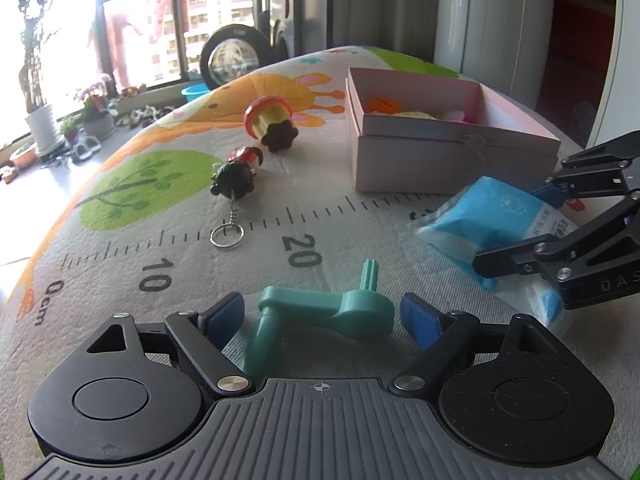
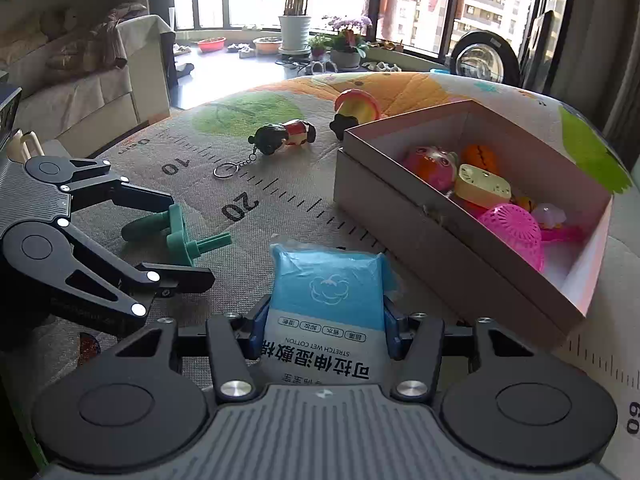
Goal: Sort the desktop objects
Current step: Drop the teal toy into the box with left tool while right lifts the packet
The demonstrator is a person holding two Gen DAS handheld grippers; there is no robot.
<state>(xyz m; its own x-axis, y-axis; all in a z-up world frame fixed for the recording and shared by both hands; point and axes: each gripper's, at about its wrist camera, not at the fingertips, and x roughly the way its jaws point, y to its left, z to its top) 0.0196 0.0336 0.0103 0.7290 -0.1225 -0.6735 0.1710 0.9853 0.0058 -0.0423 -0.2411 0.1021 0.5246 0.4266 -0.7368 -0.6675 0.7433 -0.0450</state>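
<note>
The right claw [image 2: 324,332] grips a blue plastic wet-cotton packet [image 2: 326,292] near the pink cardboard box [image 2: 440,232]. The left claw [image 1: 322,318] gapes wide around a teal plastic crank handle [image 1: 326,312] without touching it.

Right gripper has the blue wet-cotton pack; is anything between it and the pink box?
Nothing visible blocks it. The right gripper grips the blue pack, and only bare mat separates it from the pink box. It must clear the box's near wall.
</note>
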